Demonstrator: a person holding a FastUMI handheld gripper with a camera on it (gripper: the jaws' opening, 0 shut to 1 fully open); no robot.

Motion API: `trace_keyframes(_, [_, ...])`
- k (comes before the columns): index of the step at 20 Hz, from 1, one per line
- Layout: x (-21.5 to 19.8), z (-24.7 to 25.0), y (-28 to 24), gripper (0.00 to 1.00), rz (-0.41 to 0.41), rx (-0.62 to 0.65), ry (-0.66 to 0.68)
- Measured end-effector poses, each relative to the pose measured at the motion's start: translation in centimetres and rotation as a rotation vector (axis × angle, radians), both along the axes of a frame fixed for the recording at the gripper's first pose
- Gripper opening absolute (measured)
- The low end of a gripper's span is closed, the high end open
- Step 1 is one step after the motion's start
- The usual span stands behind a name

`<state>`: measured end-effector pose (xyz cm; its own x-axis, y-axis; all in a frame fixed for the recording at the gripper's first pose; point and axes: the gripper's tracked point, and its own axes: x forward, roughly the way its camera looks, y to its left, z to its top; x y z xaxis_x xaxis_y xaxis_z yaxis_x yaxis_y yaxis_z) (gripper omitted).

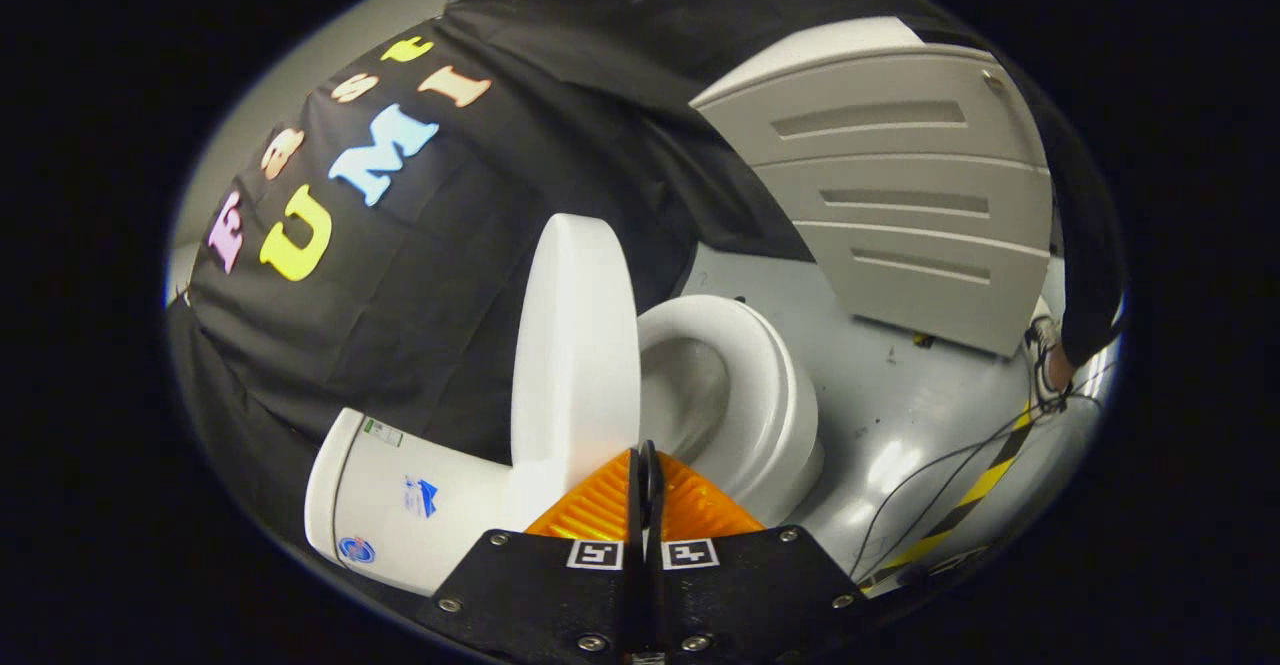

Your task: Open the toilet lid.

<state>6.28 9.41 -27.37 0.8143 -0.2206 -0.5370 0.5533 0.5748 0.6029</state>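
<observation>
The gripper [648,465] is closed, holding nothing, just before the raised toilet lid [575,345].

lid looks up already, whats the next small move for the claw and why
Probably ease the claw straight back. The lid stands raised off the seat, the bowl open, and the fingers are shut together with nothing between them, so nothing seems left to push.

My gripper [646,490] had a flat black mount with silver screws, two square black-and-white markers near the front, ridged fingers [598,510] pressed together, tapering forward.
</observation>
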Motion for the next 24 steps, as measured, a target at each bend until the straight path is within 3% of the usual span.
trace_keyframes(6, [0.7, 3.8, 2.0, 0.00, 0.040, -0.169, 0.028])
trace_keyframes(13, [1.1, 6.3, 3.9, 0.00, 0.036, -0.255, 0.039])
trace_keyframes(24, [1.9, 9.9, 7.3, 0.00, 0.125, -0.430, 0.081])
